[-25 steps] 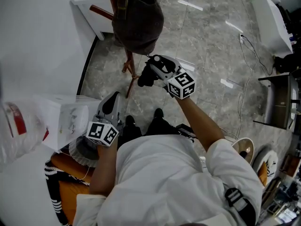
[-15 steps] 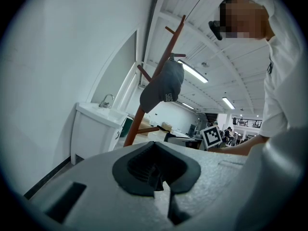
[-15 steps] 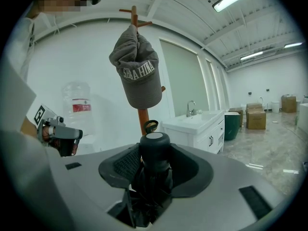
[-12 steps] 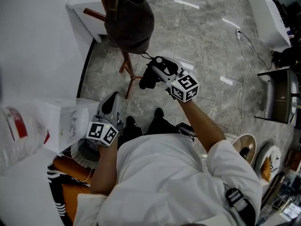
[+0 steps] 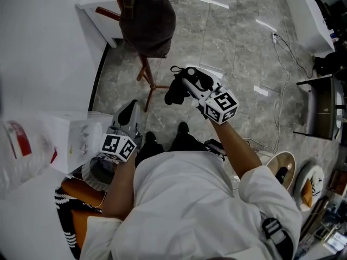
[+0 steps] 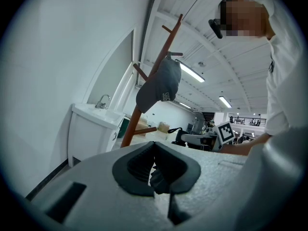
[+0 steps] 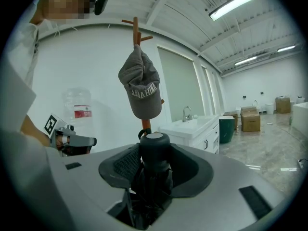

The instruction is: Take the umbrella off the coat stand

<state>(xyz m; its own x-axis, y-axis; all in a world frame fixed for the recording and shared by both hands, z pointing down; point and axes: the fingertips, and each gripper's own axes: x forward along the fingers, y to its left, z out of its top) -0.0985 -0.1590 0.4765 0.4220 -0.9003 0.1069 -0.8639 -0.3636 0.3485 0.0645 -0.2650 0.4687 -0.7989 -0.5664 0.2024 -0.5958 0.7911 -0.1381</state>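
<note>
My right gripper (image 5: 183, 84) is shut on a black folded umbrella (image 5: 174, 92), held in the air just right of the wooden coat stand (image 5: 145, 69). In the right gripper view the umbrella's round end (image 7: 155, 150) sits between the pads of that gripper (image 7: 155, 163), with its folded fabric bunched below. A grey cap (image 5: 147, 20) hangs on the coat stand (image 7: 135, 28); the cap (image 7: 140, 88) is beyond the umbrella. My left gripper (image 5: 129, 117) is low by the person's left side, apart from the stand, its jaws together (image 6: 156, 170).
A white sink cabinet (image 5: 100, 10) stands against the wall behind the stand. A white box (image 5: 70, 140) and a water bottle (image 5: 16, 145) are at the left. Cables (image 5: 282, 53) trail over the marble floor at the right, near dark furniture (image 5: 320, 112).
My right gripper has carried the umbrella a little up and to the right, away from the coat stand. The left gripper has stayed where it was.
</note>
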